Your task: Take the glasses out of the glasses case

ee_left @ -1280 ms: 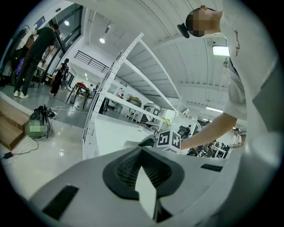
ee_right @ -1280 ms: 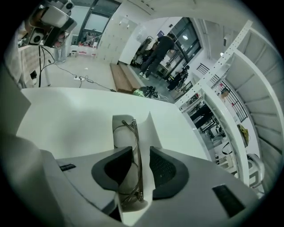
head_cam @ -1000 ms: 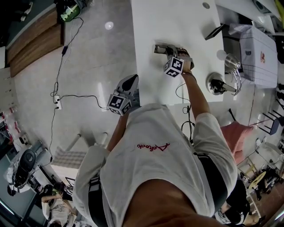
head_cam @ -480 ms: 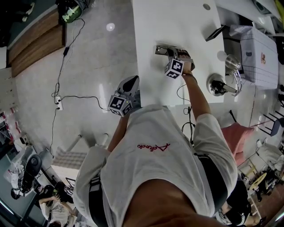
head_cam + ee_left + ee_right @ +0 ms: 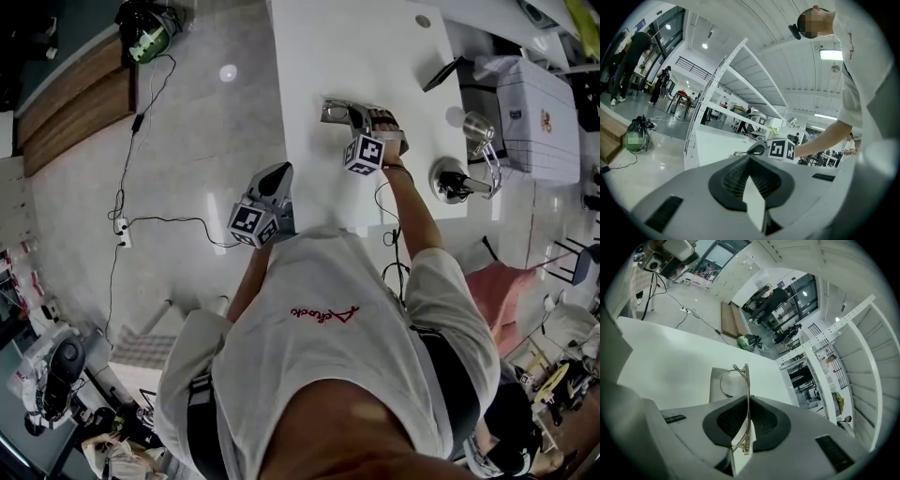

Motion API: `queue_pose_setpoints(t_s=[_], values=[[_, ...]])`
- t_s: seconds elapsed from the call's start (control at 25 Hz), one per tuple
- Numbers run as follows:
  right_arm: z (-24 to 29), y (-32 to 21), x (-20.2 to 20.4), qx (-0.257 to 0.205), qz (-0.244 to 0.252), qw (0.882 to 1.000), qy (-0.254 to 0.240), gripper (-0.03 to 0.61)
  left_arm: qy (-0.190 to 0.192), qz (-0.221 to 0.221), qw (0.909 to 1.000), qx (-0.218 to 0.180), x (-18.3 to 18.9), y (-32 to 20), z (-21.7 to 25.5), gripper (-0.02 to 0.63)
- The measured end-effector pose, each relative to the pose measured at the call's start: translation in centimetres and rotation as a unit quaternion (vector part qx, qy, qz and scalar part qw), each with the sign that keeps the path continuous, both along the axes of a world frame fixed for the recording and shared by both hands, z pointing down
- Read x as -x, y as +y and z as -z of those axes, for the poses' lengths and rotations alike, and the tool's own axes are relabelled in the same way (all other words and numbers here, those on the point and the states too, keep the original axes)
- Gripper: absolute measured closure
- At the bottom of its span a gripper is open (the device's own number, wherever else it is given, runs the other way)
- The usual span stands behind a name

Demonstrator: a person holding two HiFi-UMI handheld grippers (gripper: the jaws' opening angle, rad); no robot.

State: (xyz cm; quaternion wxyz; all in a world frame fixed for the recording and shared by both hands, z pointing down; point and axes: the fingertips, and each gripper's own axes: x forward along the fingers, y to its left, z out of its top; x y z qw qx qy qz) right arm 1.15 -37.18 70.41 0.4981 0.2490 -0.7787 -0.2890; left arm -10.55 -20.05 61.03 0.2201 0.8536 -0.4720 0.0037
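Observation:
My right gripper (image 5: 748,404) is shut on one temple of the thin metal glasses (image 5: 746,380), whose round lens rim curves out to the left of the jaws. Just beyond lies the pale grey glasses case (image 5: 715,380) on the white table (image 5: 670,362). In the head view the right gripper (image 5: 361,120) reaches over the case (image 5: 334,112) near the table's middle. My left gripper (image 5: 275,178) hangs off the table's left front corner, over the floor, and its jaws (image 5: 750,164) are shut with nothing between them. The left gripper view shows the right gripper's marker cube (image 5: 782,150).
A silver lamp-like stand (image 5: 456,180) and a metal cone (image 5: 477,126) sit at the table's right edge. A white box (image 5: 531,92) stands further right, and a dark flat object (image 5: 441,73) lies at the back right. Cables (image 5: 122,202) run across the floor at left.
Both grippers hold almost the same places. The right gripper stays shut on the glasses by the case; the head view has shifted a little.

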Motion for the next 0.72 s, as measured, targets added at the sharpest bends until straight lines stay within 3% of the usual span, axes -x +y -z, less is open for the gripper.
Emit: queue_pose_setpoints(t_s=[0.2,0.32,0.44,0.6,0.72], values=[[2.2,-0.2,-0.5,-0.011,-0.020,0.999,-0.026,0.541,0.000,-0.012,0.9998,-0.016,-0.5,-0.7,1.1,0.615],[3.9,-0.2,-0.6,-0.005,-0.053,0.995,-0.081,0.541,-0.001,-0.020,0.9995,-0.026,-0.8,-1.2,1.6,0.615],[6.0,0.0,-0.5,0.005,-0.092,0.984,-0.154,0.541,-0.001,-0.028,0.9990,-0.036,-1.1,-1.5,2.1,0.615],[8.9,0.3,-0.5,0.026,-0.145,0.953,-0.266,0.541,-0.002,-0.042,0.9979,-0.049,-1.6,-2.0,2.8,0.615],[11.3,0.6,-0.6,0.056,-0.193,0.905,-0.375,0.541,-0.004,-0.055,0.9967,-0.061,-2.0,-2.5,3.5,0.615]])
